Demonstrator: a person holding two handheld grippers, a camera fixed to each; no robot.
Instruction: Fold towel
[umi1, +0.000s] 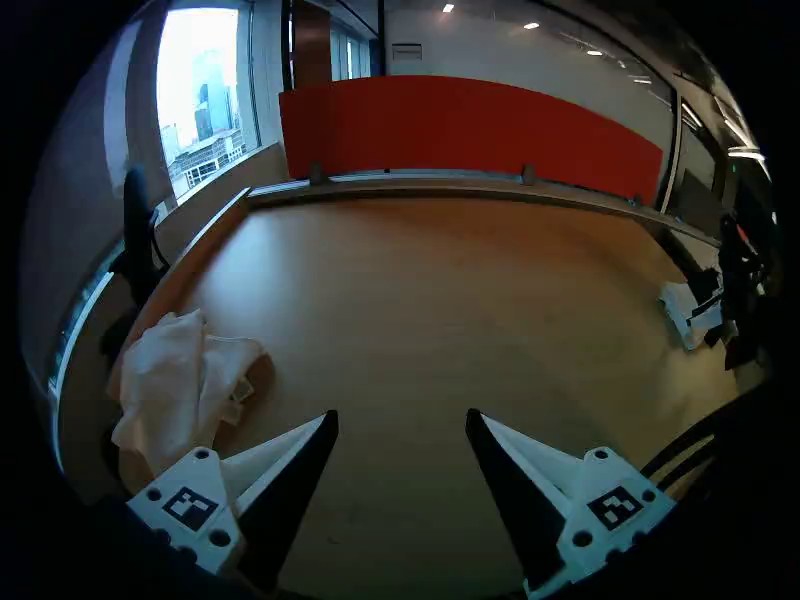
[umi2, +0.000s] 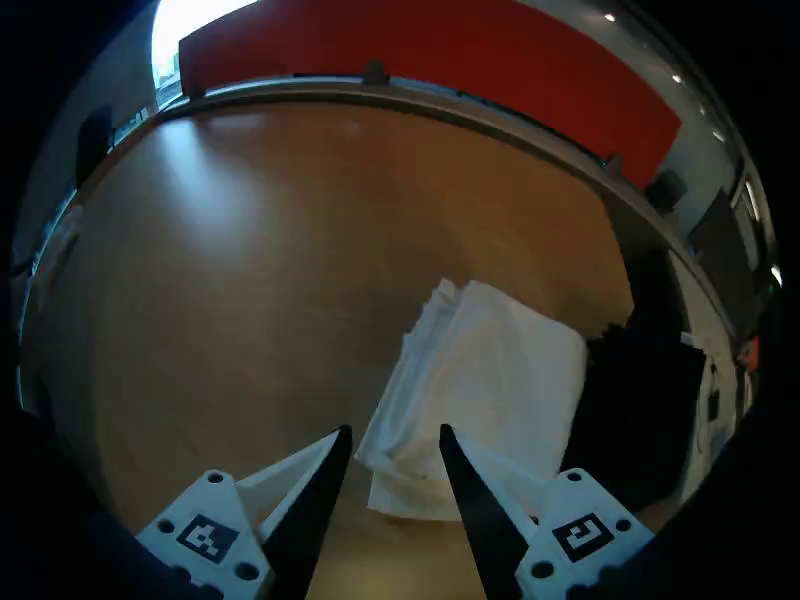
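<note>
My right gripper (umi2: 392, 440), spread, straddles a corner of the stack (umi2: 490, 370) on the table (umi1: 450, 300). My left gripper (umi1: 400, 425), spread wide, should pinch one corner of the towel (umi1: 170, 380) at the table's edge.

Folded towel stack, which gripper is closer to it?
Right. The right gripper sits at the near edge of the folded towel stack; the left gripper faces bare table, beside a crumpled towel.

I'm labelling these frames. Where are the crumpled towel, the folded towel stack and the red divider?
crumpled towel (umi1: 170, 385), left gripper view, on its bunched middle.
folded towel stack (umi2: 495, 375), right gripper view, on its flat top face.
red divider (umi1: 470, 125), left gripper view, middle of the panel.
</note>
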